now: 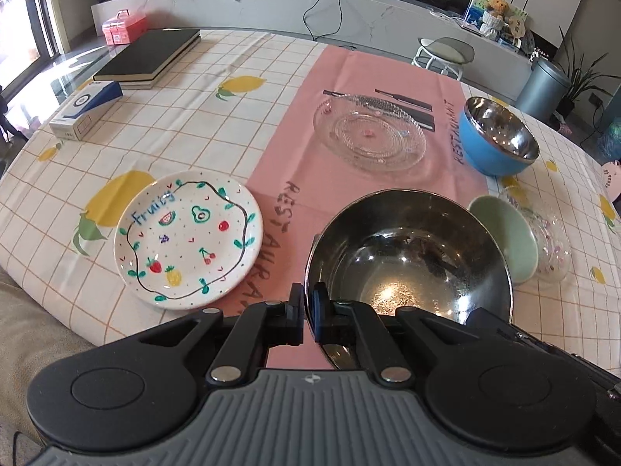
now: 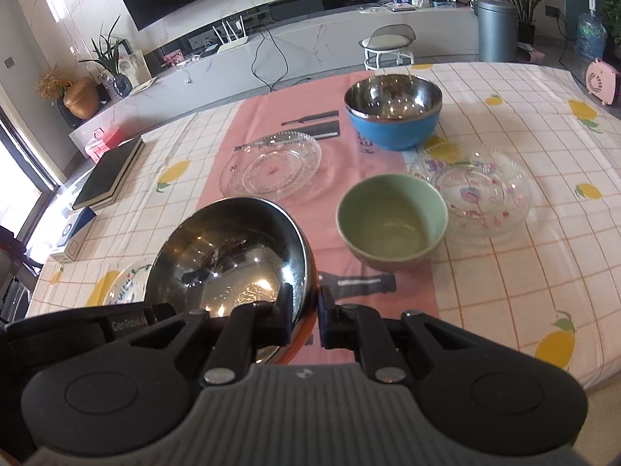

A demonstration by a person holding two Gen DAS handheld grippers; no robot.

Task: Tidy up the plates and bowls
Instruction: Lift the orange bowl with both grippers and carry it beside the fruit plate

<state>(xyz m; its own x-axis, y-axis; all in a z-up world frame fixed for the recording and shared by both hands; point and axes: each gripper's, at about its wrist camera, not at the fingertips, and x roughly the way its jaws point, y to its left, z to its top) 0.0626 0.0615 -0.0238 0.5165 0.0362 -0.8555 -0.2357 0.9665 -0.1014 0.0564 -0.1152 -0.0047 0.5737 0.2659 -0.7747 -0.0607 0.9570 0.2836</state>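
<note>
Clearly both grippers share one load: the left gripper [image 1: 308, 310] and right gripper [image 2: 306, 310] each have fingers clamped on opposite rims of the steel bowl [image 1: 407, 256], tilted above the desk [image 1: 186, 124], probably bound for the blue bowl [image 2: 392, 116].

"Fruity" in blue letters on the painted plate [image 1: 188, 235]. "RESTAURANT" in dark letters on the pink cloth [image 1: 295, 124], once along its near part, once sideways by the blue bowl [image 1: 498, 138]. "GenRobot", partly cut off, on the left tool's black body [image 2: 128, 324].
</note>
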